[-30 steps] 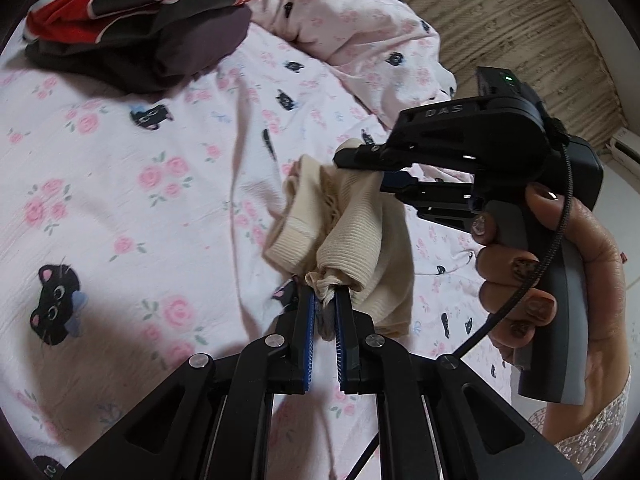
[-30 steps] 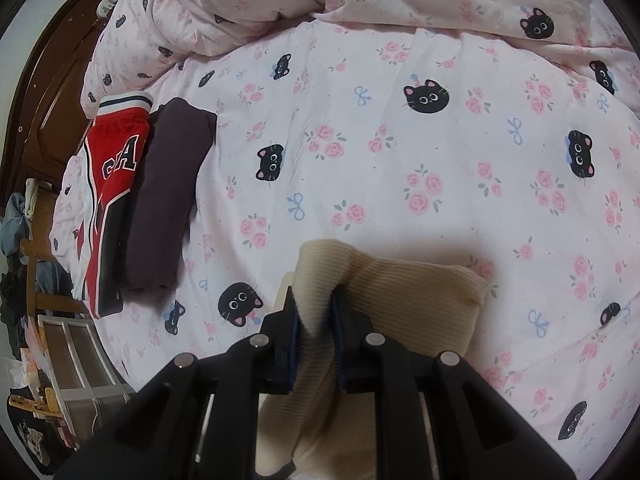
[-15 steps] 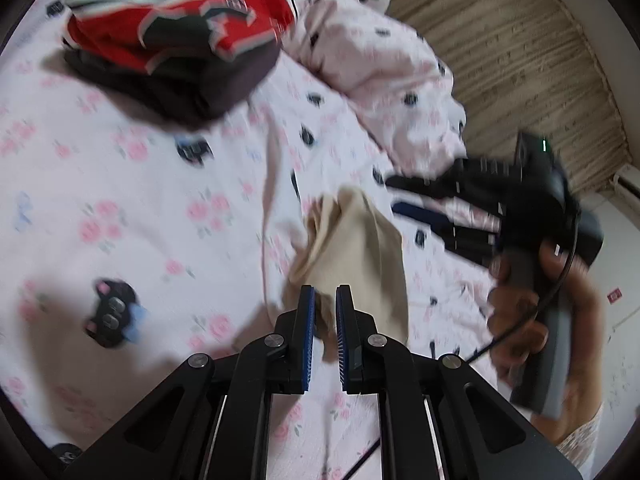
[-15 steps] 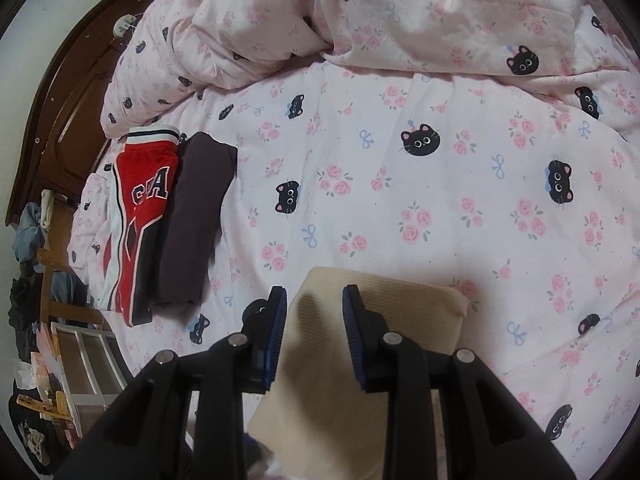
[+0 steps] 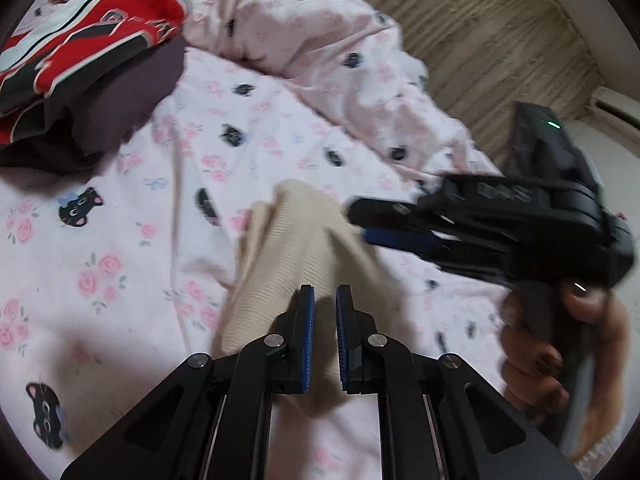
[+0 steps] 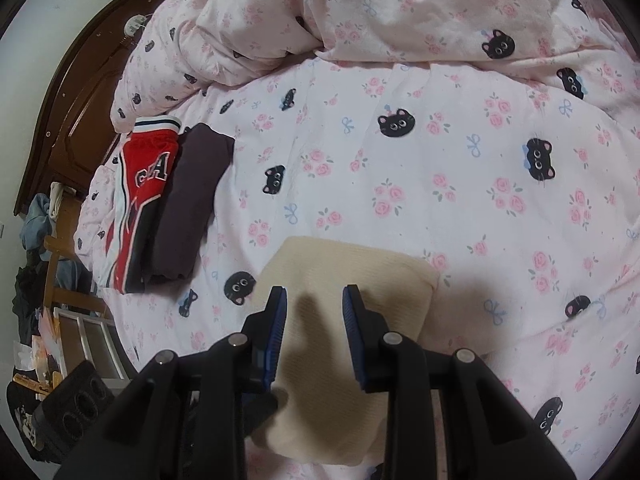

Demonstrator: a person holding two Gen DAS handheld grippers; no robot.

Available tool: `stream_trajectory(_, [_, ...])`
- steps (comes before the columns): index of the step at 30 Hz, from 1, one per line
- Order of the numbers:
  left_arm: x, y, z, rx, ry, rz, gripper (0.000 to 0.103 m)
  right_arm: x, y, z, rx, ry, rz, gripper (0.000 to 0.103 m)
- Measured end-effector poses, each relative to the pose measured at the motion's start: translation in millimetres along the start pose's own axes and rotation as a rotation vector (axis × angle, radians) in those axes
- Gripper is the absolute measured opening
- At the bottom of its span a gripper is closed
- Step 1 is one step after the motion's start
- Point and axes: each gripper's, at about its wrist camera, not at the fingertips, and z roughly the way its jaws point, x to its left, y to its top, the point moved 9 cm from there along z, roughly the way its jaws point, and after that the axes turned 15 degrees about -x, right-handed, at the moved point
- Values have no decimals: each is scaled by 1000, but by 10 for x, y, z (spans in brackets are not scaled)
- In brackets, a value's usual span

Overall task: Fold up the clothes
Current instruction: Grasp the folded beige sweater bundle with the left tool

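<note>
While the cream ribbed garment [image 6: 344, 312] lay folded into a compact rectangle on the bed [image 6: 460, 184], the right claw [image 6: 314, 308] hovered just above it with its jaws standing wide, nothing between the blue pads [image 6: 276, 332]. The fine ribbing ran lengthwise, and the far edge ahead of the claw looked soft and rounded. From the left wrist view, the same cream ribbed garment [image 5: 288, 264] stretched forward from beneath the left claw [image 5: 324, 320], bunched into long ridges rather than perfectly flat; this claw's jaws stood narrowly apart, gripping nothing, with cloth showing through the gap. Forward and to the right of the left claw, the right claw [image 5: 376, 224] hung blurred over the cloth's far end, held in the right hand [image 5: 560, 336]. Well to the left of the right claw lay a folded red jersey [image 6: 136, 200] and a dark folded garment [image 6: 188, 204], side by side and touching.
</note>
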Motion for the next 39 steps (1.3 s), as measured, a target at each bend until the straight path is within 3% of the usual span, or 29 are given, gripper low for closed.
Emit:
stream_trajectory(2, [158, -13, 31, -8, 53, -37, 9, -38, -33, 13, 5, -1, 2, 30])
stream_trajectory(6, [227, -57, 49, -1, 47, -64, 9, -188, -111, 121, 25, -12, 25, 30])
stream_trajectory(13, [242, -85, 50, -2, 39, -58, 9, -341, -11, -159, -76, 99, 149, 31])
stream_trajectory(19, [239, -96, 69, -1, 44, -45, 9, -634, -294, -284, -85, 177, 249, 33])
stream_trajectory(27, [275, -123, 88, 3, 46, -41, 9, -489, -760, -149, -51, 320, 290, 33])
stream_trajectory(34, [313, -121, 101, 10, 34, -63, 9, -396, -812, -112, -62, 435, 383, 40])
stream_trajectory(39, [315, -121, 109, 15, 27, -67, 9, -416, -797, -175, -64, 506, 432, 51])
